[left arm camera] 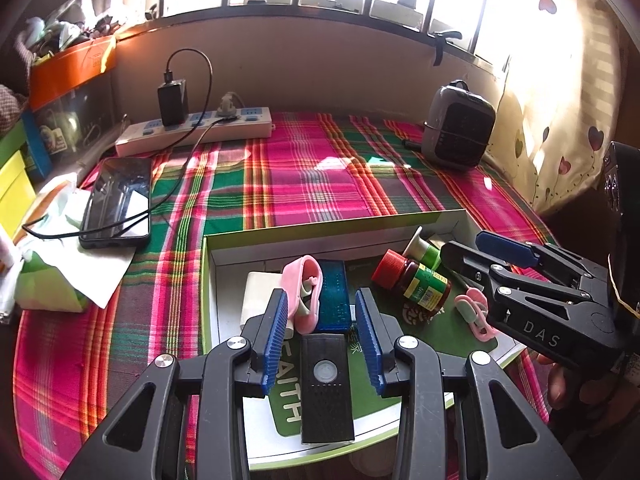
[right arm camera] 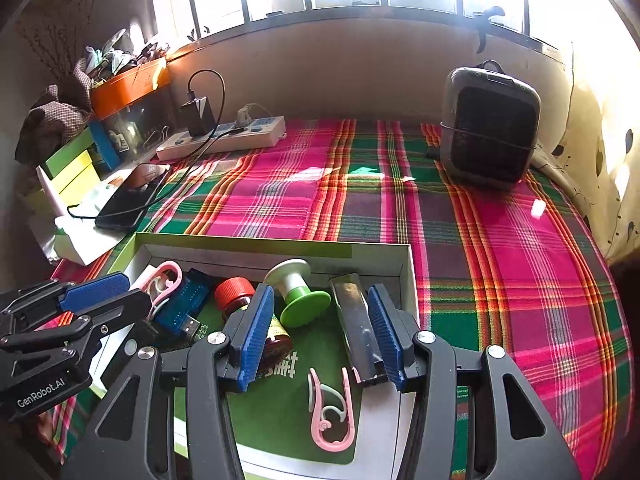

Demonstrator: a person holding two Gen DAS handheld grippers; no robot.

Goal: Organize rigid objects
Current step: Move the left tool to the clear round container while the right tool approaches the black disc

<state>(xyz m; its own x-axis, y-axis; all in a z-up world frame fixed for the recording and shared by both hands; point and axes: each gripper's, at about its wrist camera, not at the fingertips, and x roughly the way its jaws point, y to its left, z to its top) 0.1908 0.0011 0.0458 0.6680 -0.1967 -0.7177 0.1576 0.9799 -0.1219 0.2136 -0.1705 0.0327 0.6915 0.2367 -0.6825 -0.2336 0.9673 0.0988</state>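
- Plaid cloth [left arm camera: 320,176] in pink, green and orange covers the table in the left wrist view, with a shallow cardboard tray [left arm camera: 332,227] resting on it close to us.
- We see the left gripper [left arm camera: 322,334] angled downward over the tray, its blue-padded jaws parted and gripping nothing.
- A black remote [left arm camera: 326,388] lies flat in the tray under the gap between those jaws, and no pad touches it.
- Beyond the fingertips lie a pink clip [left arm camera: 302,292], a blue case [left arm camera: 331,294] and a red-capped jar [left arm camera: 412,284] on its side.
- The right gripper [left arm camera: 476,252] reaches in from the right, tilted down over the tray, with a person's fingers [left arm camera: 560,384] under its body.
- A second pink clip [left arm camera: 476,312] lies just beside its lower jaw.

- In the right wrist view, we look down the right gripper [right arm camera: 320,332], which points steeply down into the tray [right arm camera: 408,276].
- Its jaws stand about half open and hold nothing.
- A dark flat bar [right arm camera: 356,328] lies along the inside of the right-hand jaw; we cannot tell whether they touch.
- A green and white spool [right arm camera: 298,294] sits ahead between the jaws, and a pink clip [right arm camera: 332,412] lies below them.
- The left gripper [right arm camera: 100,296] enters from the left edge.
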